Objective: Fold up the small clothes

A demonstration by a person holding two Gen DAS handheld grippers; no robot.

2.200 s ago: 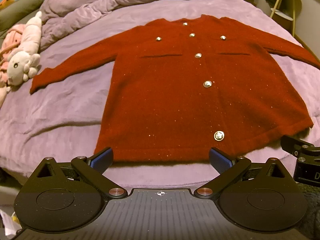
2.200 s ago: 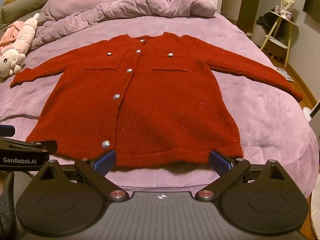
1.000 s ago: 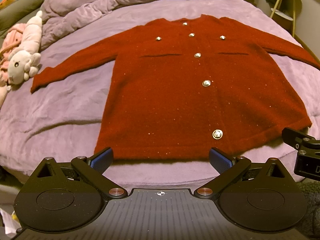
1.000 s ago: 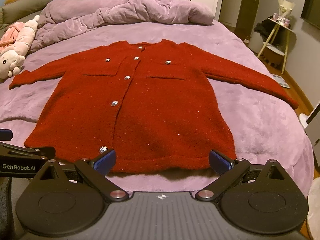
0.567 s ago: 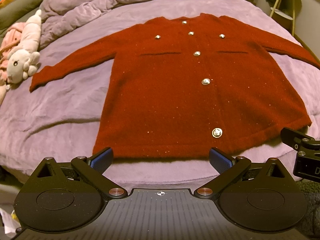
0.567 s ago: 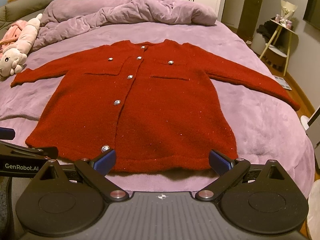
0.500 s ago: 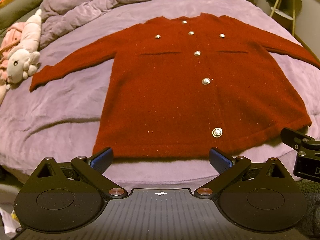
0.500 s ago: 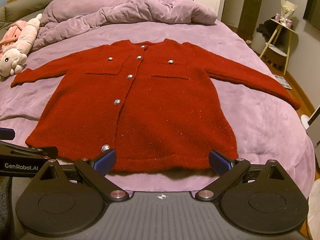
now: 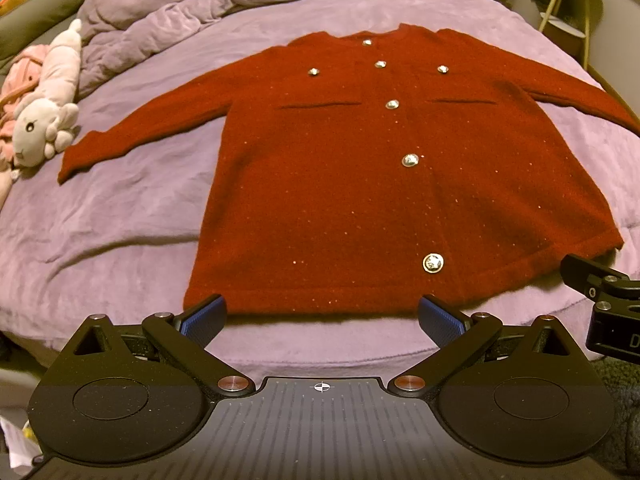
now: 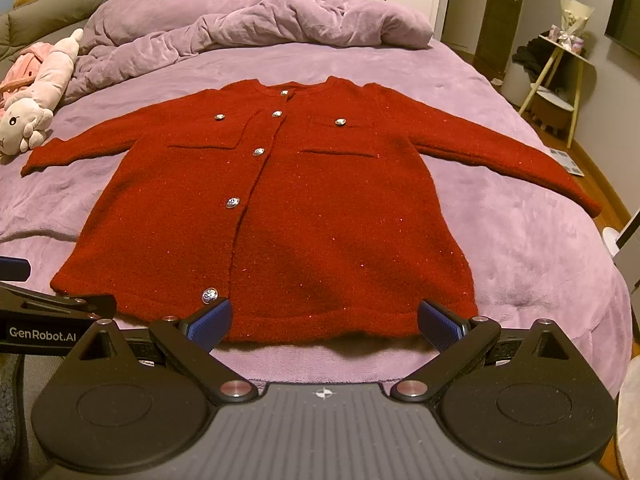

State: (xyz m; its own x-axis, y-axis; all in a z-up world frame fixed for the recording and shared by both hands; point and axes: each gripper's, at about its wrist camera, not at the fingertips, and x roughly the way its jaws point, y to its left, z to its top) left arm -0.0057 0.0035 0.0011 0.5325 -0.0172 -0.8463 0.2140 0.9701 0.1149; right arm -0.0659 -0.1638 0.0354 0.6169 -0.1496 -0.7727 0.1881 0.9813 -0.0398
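Observation:
A red buttoned cardigan (image 9: 360,184) lies flat, face up, on a purple bed (image 9: 120,216), sleeves spread to both sides and hem toward me. It also shows in the right wrist view (image 10: 320,208). My left gripper (image 9: 322,320) is open and empty, just short of the hem's left half. My right gripper (image 10: 324,322) is open and empty, just short of the hem's right half. Each gripper's body shows at the edge of the other's view.
A rumpled purple duvet (image 10: 248,24) lies across the head of the bed. A pink and white plush toy (image 9: 44,116) sits at the left edge. A small side table (image 10: 560,80) stands on the floor to the right of the bed.
Both grippers have shifted only slightly in front of the hem. The cardigan has not moved, and both grippers stay open.

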